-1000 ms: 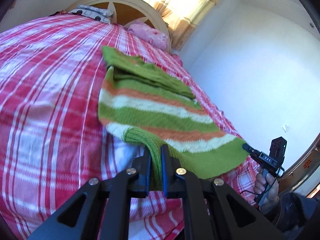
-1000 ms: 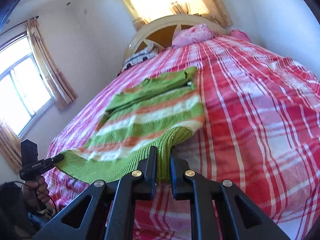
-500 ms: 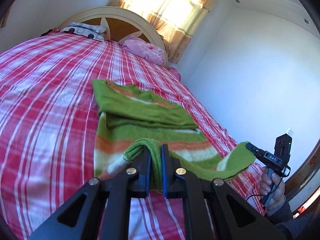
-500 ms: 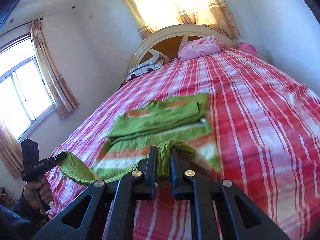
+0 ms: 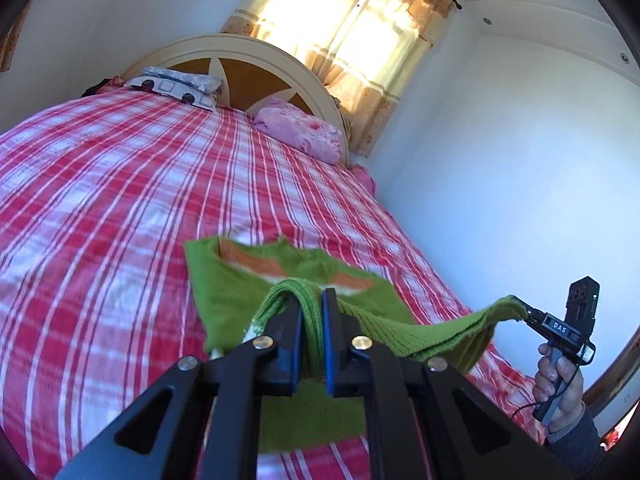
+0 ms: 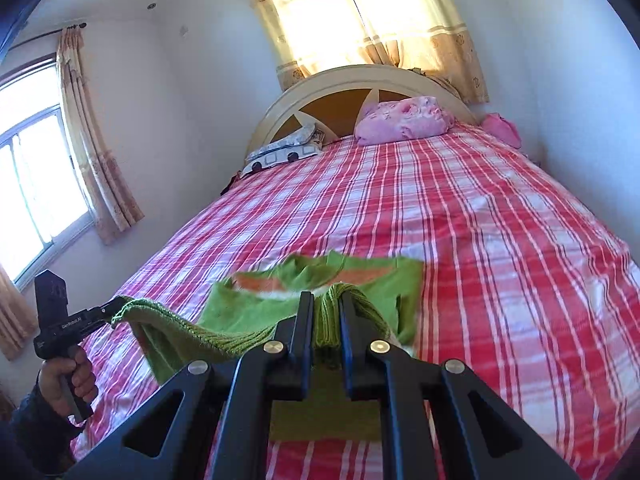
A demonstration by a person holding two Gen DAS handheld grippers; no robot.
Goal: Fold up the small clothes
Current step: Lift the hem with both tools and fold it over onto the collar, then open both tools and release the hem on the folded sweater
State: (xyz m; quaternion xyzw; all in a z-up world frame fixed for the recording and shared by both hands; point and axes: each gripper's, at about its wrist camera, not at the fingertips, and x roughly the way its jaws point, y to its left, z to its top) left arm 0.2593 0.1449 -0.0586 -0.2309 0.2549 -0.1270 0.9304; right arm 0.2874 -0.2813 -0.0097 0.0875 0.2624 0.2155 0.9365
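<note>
You're mid-fold: left gripper (image 5: 311,322) and right gripper (image 6: 325,320) each clench a hem corner of the green, orange-striped knitted sweater (image 5: 240,292), lifted over the red plaid bed (image 5: 120,200). Next, lay the hem toward twelve o'clock, on the collar.

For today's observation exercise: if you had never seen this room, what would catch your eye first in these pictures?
First, the green sweater with orange stripes, its knit hem lifted off the bed and stretched between the left gripper and the right gripper, both shut on it. Next, the red plaid bedspread that fills most of both views. Then the sunlit curtain behind the arched headboard.
</note>
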